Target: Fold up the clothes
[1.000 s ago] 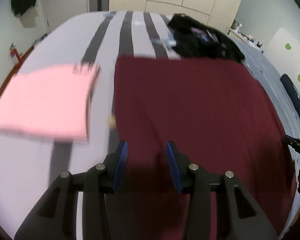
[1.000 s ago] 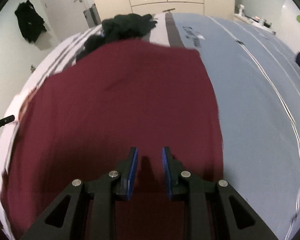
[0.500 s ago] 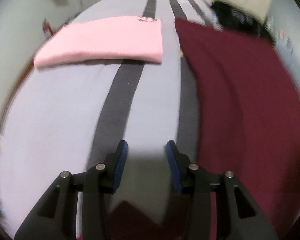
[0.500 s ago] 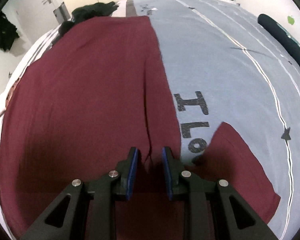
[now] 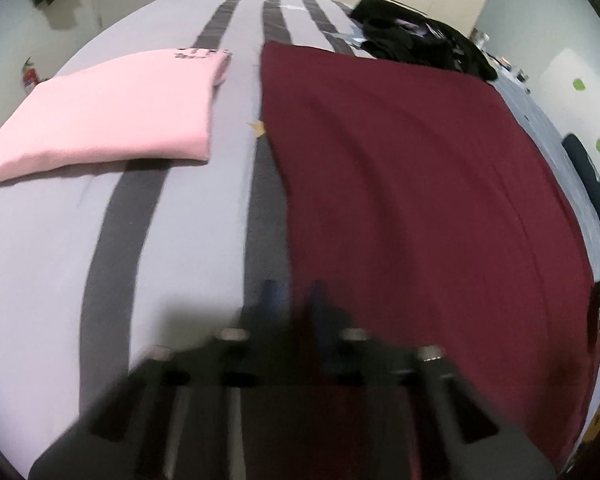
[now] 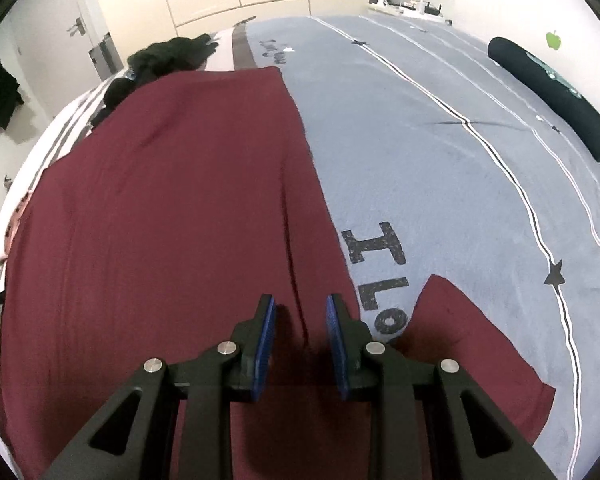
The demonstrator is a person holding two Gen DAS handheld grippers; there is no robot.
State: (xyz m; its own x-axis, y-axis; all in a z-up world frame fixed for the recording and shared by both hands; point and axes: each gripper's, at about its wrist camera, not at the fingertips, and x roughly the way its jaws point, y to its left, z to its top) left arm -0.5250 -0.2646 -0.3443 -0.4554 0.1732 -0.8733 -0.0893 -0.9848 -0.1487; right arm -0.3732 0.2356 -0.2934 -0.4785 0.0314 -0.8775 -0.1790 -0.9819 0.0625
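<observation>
Maroon garment [image 5: 420, 184], pink folded garment [image 5: 104, 116], grey-striped bedcover [image 5: 116, 240]

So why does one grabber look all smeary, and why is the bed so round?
Left wrist view: the left gripper is blurred by motion, while the pink top is sharper. Right wrist view: the right gripper looks crisp. Both views: fisheye lenses bulge the bed.

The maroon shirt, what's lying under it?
The maroon shirt lies on the bedspread, grey with "I Lo" lettering beside the edge. The rest of the print is covered, and anything else beneath cannot be seen.
</observation>
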